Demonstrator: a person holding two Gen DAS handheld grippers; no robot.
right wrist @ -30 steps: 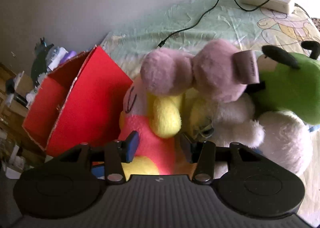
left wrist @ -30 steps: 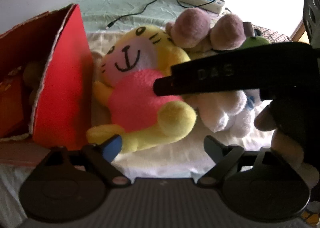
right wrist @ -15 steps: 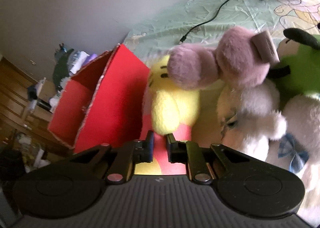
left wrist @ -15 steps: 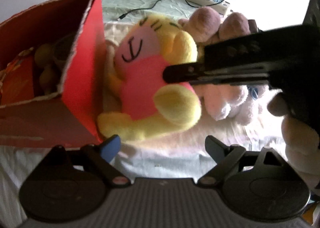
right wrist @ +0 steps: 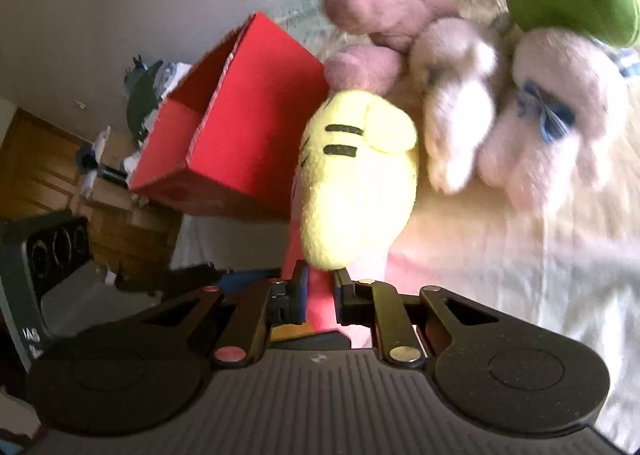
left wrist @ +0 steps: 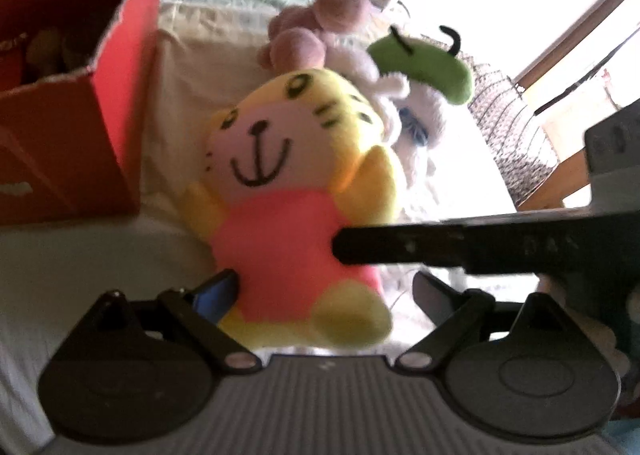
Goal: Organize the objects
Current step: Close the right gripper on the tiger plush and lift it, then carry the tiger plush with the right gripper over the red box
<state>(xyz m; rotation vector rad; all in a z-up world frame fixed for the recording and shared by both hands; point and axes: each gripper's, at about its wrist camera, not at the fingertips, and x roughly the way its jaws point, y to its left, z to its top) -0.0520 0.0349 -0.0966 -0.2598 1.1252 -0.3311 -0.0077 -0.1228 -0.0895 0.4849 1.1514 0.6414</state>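
Right hand-held gripper (right wrist: 321, 297) clamped on yellow tiger plush (left wrist: 296, 191) — pink body pinched between fingers. Left hand-held gripper (left wrist: 324, 291) spread wide, holding nothing. Red box (left wrist: 80, 95) beside plush.

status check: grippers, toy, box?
Right gripper shut on yellow tiger plush, lifted. Left gripper open. Red box open, path unobstructed.

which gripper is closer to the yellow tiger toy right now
Right. The right gripper is clamped on the yellow tiger toy at its pink body. The left gripper is open just below it, its blue-padded finger beside the toy's side, not gripping.
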